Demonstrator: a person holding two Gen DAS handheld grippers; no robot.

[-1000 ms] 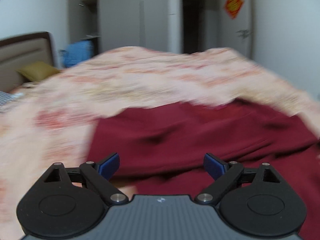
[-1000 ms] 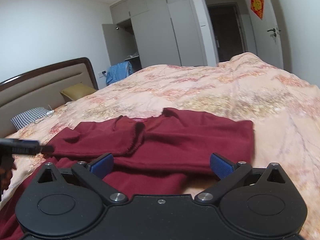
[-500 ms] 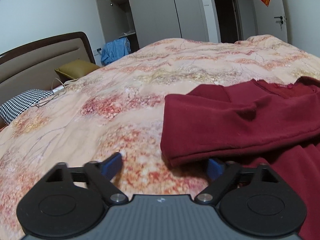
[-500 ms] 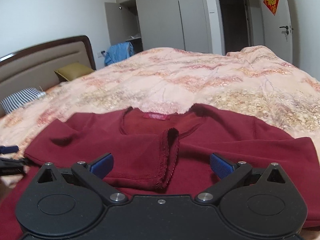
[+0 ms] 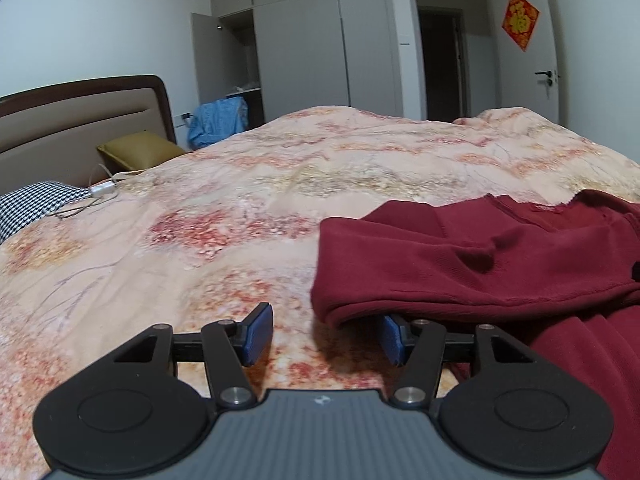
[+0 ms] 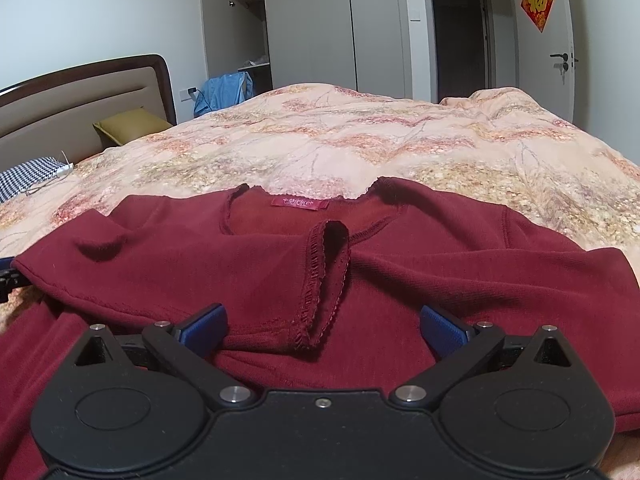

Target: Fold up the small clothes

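Now red top [image 6: 420, 272] under wide R tongs [image 6: 322, 326], beside wide L tongs [image 5: 324, 334].

- Dark red long-sleeved knit top [image 6: 400, 264] lies flat on the floral peach quilted bed [image 6: 360, 140], neckline toward the far side.
- Its sleeve [image 6: 224, 272] is folded across the chest, cuff at the middle.
- Right gripper [image 6: 322, 330] sits over the top's near part, jaws apart either side of the cuff.
- Left gripper [image 5: 322, 334] is at the top's left edge [image 5: 332, 304]; right finger under the fold, left finger over bare quilt.
- Brown padded headboard [image 5: 80, 120], olive pillow [image 5: 136, 154], checked pillow [image 5: 32, 208] far left.
- Grey wardrobe [image 5: 320, 48] behind the bed.
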